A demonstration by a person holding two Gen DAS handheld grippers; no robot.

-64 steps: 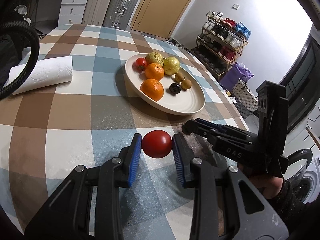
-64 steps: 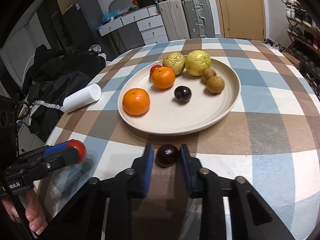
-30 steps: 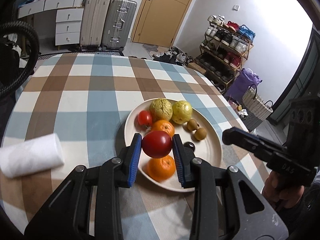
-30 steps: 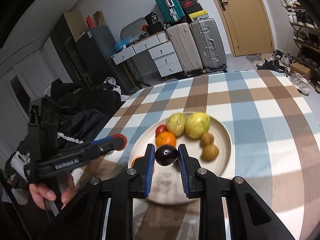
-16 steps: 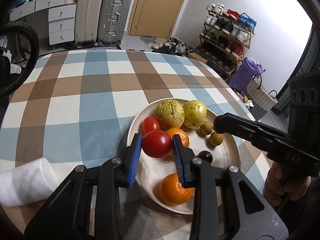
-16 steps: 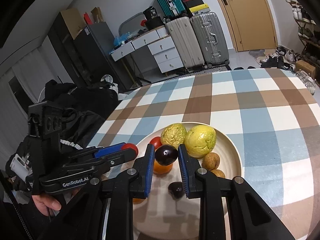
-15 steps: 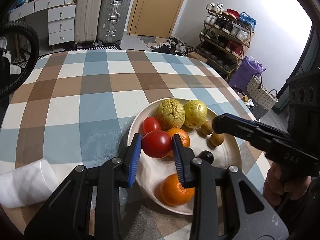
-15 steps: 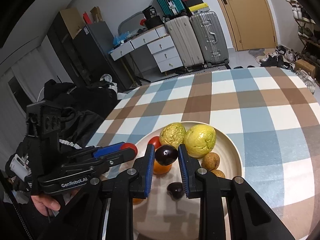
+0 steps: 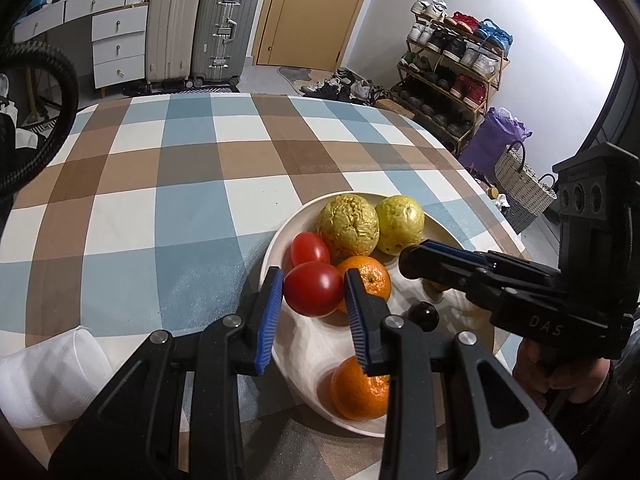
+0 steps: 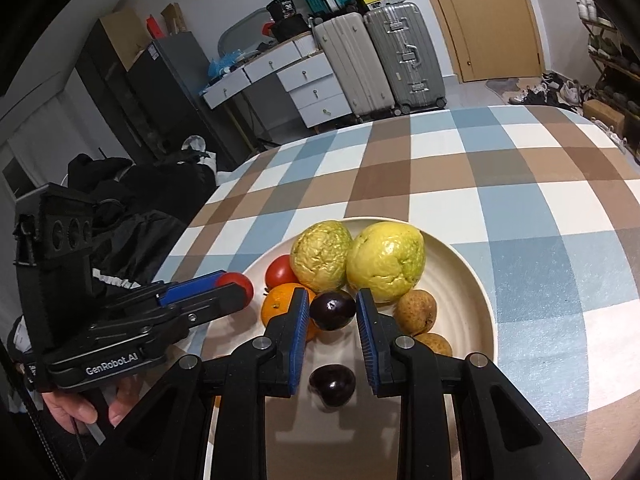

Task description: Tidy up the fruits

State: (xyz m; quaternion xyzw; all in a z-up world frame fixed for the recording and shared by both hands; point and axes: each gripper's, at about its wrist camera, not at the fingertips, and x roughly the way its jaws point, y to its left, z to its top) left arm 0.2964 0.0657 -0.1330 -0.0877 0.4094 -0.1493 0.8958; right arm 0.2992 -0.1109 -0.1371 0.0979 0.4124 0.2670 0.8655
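Tomato [image 9: 313, 289] is sitting clamped in my left claw [image 9: 314, 308], hanging over the plate [image 9: 276, 248] beside the orange [image 9: 370, 280]. Plum [image 10: 333, 311] is sitting pinched in my right claw [image 10: 332, 334], above the plate's [image 10: 476, 280] middle.

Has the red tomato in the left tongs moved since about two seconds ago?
Yes. The red tomato, shut in the left tongs, went from the tablecloth in front of the plate to over the plate, beside the orange.

Plate [image 9: 298, 216] of fruit on the table [image 9: 192, 184], paper roll [image 9: 48, 376] to its left, suitcases [image 9: 200, 28] behind.
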